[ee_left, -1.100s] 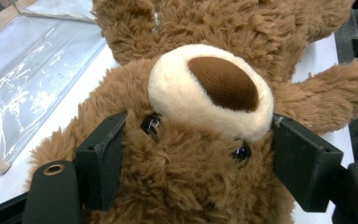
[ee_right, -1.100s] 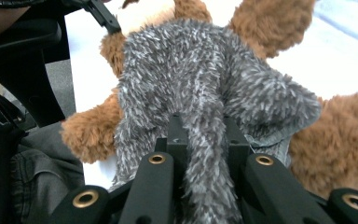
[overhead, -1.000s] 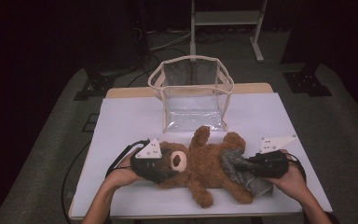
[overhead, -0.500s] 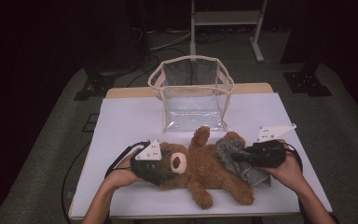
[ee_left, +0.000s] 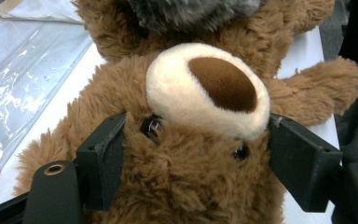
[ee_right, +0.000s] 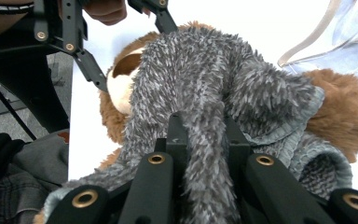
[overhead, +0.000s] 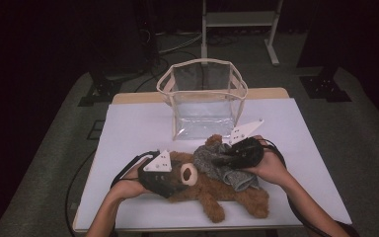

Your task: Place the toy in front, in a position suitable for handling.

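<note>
White table (overhead: 128, 128): left gripper (overhead: 173, 183) clamps teddy bear's (overhead: 212, 190) head; right gripper (overhead: 227, 160), at bear's 1 o'clock, pinches grey garment (overhead: 217, 165).

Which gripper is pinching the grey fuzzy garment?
The right gripper, jaws shut on the grey fuzzy garment. The left gripper instead straddles the teddy bear's head.

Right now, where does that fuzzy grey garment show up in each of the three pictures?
High view: the grey garment lies over the teddy bear, right of centre.
Left gripper view: a grey strip along the top edge.
Right gripper view: centre, pinched between the jaws.
Shared landmark: the bear's cream muzzle.
</note>
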Tool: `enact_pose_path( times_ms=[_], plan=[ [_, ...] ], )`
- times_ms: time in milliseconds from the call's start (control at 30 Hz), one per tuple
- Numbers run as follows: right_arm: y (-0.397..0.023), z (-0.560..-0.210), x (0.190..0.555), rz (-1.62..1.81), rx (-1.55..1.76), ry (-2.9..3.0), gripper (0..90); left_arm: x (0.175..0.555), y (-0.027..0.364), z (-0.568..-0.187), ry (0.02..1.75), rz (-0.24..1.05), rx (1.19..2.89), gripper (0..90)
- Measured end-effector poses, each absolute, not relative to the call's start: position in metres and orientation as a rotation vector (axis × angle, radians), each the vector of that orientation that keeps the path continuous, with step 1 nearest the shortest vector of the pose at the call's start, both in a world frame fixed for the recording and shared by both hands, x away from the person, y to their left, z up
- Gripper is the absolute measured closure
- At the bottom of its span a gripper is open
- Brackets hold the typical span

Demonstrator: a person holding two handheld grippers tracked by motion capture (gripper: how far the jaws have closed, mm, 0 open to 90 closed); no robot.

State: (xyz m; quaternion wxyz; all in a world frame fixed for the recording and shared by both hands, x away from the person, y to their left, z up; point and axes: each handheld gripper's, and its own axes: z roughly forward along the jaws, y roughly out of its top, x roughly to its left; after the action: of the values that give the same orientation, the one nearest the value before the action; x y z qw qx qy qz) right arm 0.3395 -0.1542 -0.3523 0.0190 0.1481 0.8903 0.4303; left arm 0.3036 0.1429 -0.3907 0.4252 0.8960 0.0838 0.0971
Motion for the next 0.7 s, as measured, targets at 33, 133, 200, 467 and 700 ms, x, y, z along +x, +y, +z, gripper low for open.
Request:
enact_pose_path(
  times_ms=[33, 133, 200, 467, 700],
  plan=[
    [-0.158, -0.352, 0.341, 1.335, 0.474, 2.757, 77.2, 0.304, 0.143, -0.391, 0.209, 0.240, 2.238, 24.9],
    [-0.175, -0.352, 0.345, 1.338, 0.538, 2.735, 77.1, 0.303, 0.143, -0.390, 0.196, 0.239, 2.238, 24.8],
    [-0.187, -0.355, 0.347, 1.342, 0.578, 2.732, 77.1, 0.303, 0.144, -0.388, 0.192, 0.236, 2.228, 24.8],
    [-0.194, -0.371, 0.334, 1.396, 0.583, 2.752, 77.5, 0.303, 0.143, -0.376, 0.190, 0.196, 2.152, 24.8],
    [-0.190, -0.361, 0.324, 1.346, 0.518, 2.746, 77.2, 0.301, 0.134, -0.382, 0.154, 0.163, 2.193, 25.0]
  ],
)
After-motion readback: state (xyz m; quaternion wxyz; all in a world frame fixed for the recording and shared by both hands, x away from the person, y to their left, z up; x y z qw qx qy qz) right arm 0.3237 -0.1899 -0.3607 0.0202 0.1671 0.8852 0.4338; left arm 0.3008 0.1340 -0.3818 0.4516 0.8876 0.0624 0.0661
